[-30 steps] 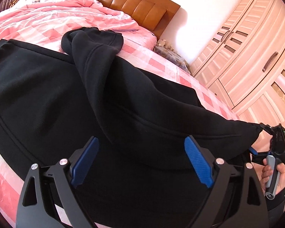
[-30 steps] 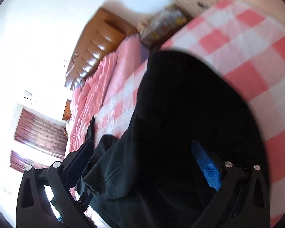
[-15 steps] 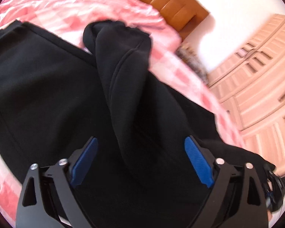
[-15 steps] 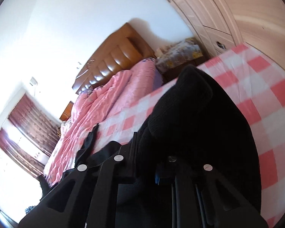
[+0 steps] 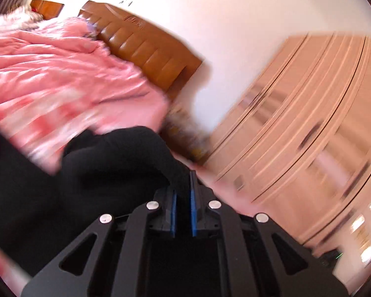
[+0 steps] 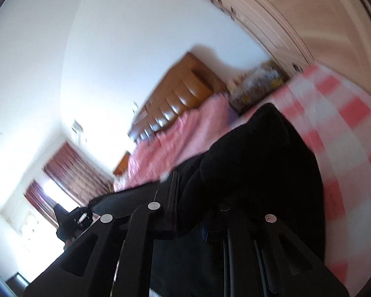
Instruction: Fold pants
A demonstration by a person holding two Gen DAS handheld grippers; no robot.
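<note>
Right gripper (image 6: 185,212): jaws drawn close, black cloth bunched between them
Pants (image 6: 254,163): black, heaped up ahead of the fingers, draped over the bed
Sheet (image 6: 346,133): pink and white checks, right of the pants
Headboard (image 6: 183,94): brown, padded, against the white wall
Curtains (image 6: 69,170): dark red, far left
View: tilted, blurred

Bed (image 5: 160,109) with brown padded headboard (image 5: 146,47), covered by pink-and-white checked sheet (image 6: 346,133). Rumpled pink quilt (image 5: 61,74) heaped toward the headboard end. Black pants (image 5: 37,193) spread across the sheet on the near side, part of the cloth raised off it. Motion blur throughout.
</note>
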